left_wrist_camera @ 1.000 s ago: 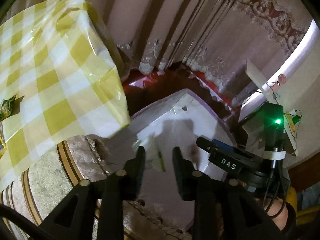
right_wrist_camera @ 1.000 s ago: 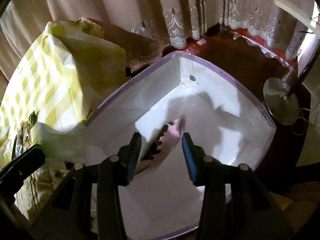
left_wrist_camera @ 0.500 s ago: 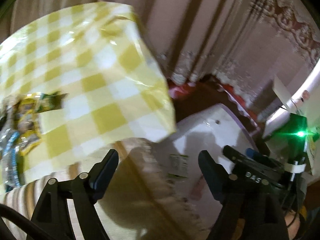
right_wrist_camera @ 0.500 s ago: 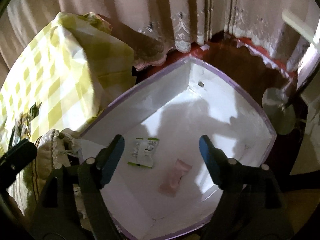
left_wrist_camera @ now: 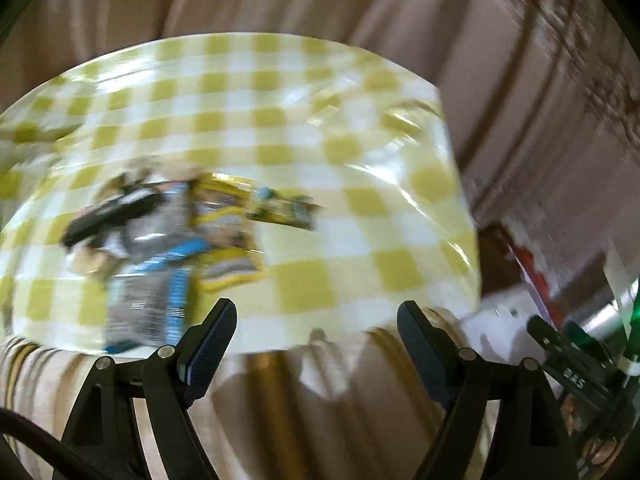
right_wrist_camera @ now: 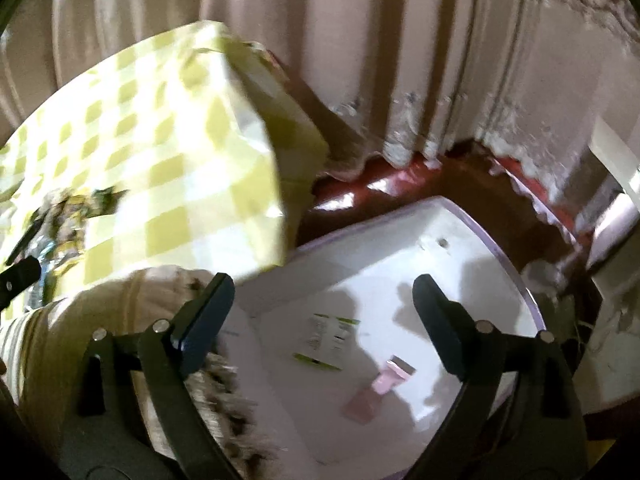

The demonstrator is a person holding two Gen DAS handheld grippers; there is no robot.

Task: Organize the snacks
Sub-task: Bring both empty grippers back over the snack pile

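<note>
Blurred snack packets (left_wrist_camera: 168, 240) lie in a pile on the yellow-checked tablecloth (left_wrist_camera: 320, 120), silver-blue, yellow and black ones among them. My left gripper (left_wrist_camera: 316, 312) hangs open above the table's near edge, nothing between its fingers. In the right wrist view, a white box with a purple rim (right_wrist_camera: 360, 248) stands on the floor beside the table. A white-and-green packet (right_wrist_camera: 328, 336) and a pink packet (right_wrist_camera: 376, 392) lie on its bottom. My right gripper (right_wrist_camera: 324, 286) is above the box, its jaws opening and nothing between them. The snack pile (right_wrist_camera: 68, 212) shows at far left.
Beige curtains (right_wrist_camera: 400, 60) with lace hems hang behind the table and box. Red-brown floor (right_wrist_camera: 380, 184) shows between them. A striped beige cloth (left_wrist_camera: 48, 380) hangs below the tablecloth's edge. The box corner (left_wrist_camera: 500, 320) appears at right in the left wrist view.
Both grippers let go of their packets, which now lie in the box, and opened wide. The left one swung from the box to the table's snack pile. The right one rose and rolled.
</note>
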